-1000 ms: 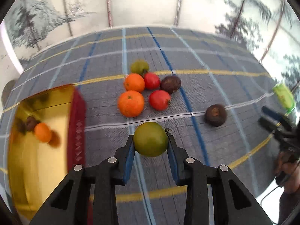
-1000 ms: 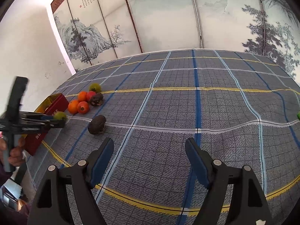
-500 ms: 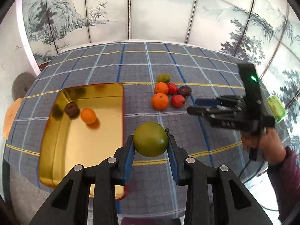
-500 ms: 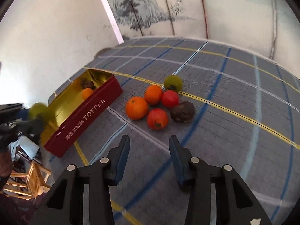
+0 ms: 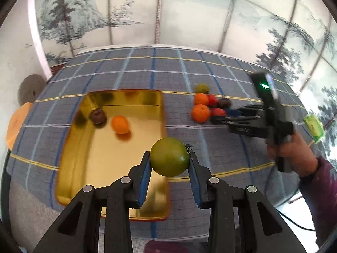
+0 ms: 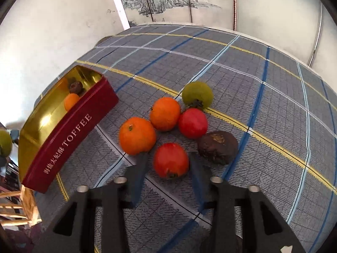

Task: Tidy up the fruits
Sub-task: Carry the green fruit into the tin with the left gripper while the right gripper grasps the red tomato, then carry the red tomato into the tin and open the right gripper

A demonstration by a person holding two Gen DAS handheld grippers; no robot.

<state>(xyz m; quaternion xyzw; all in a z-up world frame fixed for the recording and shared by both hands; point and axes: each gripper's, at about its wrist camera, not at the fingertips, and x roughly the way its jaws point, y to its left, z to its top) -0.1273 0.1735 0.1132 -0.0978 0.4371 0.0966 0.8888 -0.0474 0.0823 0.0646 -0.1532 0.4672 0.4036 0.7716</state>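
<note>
My left gripper (image 5: 169,166) is shut on a green fruit (image 5: 169,157) and holds it above the near right edge of the gold tin (image 5: 84,147). The tin holds an orange (image 5: 120,124) and a dark brown fruit (image 5: 98,116). My right gripper (image 6: 167,164) is open, its fingers on either side of a red fruit (image 6: 171,163) on the cloth. Around it lie two oranges (image 6: 137,136) (image 6: 165,113), a second red fruit (image 6: 192,123), a green fruit (image 6: 197,94) and a dark brown fruit (image 6: 218,147).
The tin has red outer walls marked TOFFEE (image 6: 69,137) and sits at the table's left end. The table is covered by a grey plaid cloth (image 6: 263,105). A green packet (image 5: 313,126) lies at the far right. Painted screens stand behind.
My left gripper carried the green fruit further over the tin. My right gripper moved down to the fruit pile and now straddles the near red fruit.
</note>
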